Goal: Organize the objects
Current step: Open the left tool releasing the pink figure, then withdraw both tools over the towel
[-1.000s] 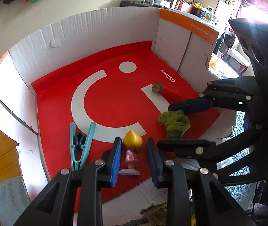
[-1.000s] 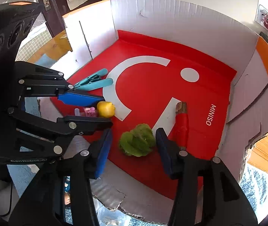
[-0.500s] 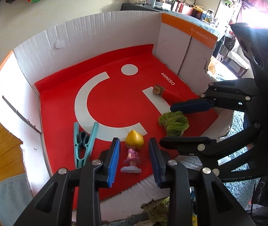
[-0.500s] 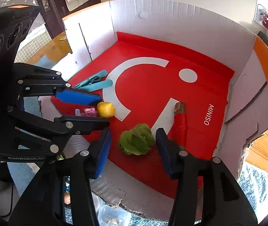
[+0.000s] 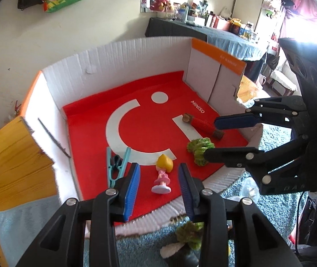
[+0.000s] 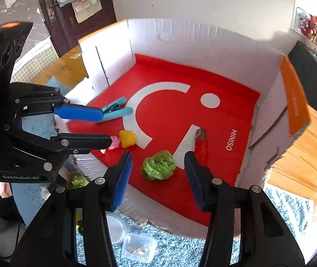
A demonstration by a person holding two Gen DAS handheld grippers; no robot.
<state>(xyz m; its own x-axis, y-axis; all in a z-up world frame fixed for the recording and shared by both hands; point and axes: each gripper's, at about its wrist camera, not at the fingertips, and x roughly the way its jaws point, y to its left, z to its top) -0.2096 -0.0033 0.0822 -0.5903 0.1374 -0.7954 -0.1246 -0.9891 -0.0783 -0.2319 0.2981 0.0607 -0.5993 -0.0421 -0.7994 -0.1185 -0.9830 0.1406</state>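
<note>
Each of the 2 hand-held tools, the left gripper [image 5: 159, 185] and the right gripper [image 6: 158, 178], is built of black plastic linkage arms joined by silver screws, ends in 2 ribbed blue pads [image 5: 132, 189], and the left one's housing carries pale "GenRobot.AI" lettering [image 6: 20, 177].

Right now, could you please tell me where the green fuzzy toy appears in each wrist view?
Left wrist view: the green fuzzy toy lies right of centre on the red mat, partly behind the right tool's lower finger.
Right wrist view: it sits low in the centre, framed by that tool's two blue pads, untouched.
Shared landmark: the red cylinder with brown ends just beside it.
</note>
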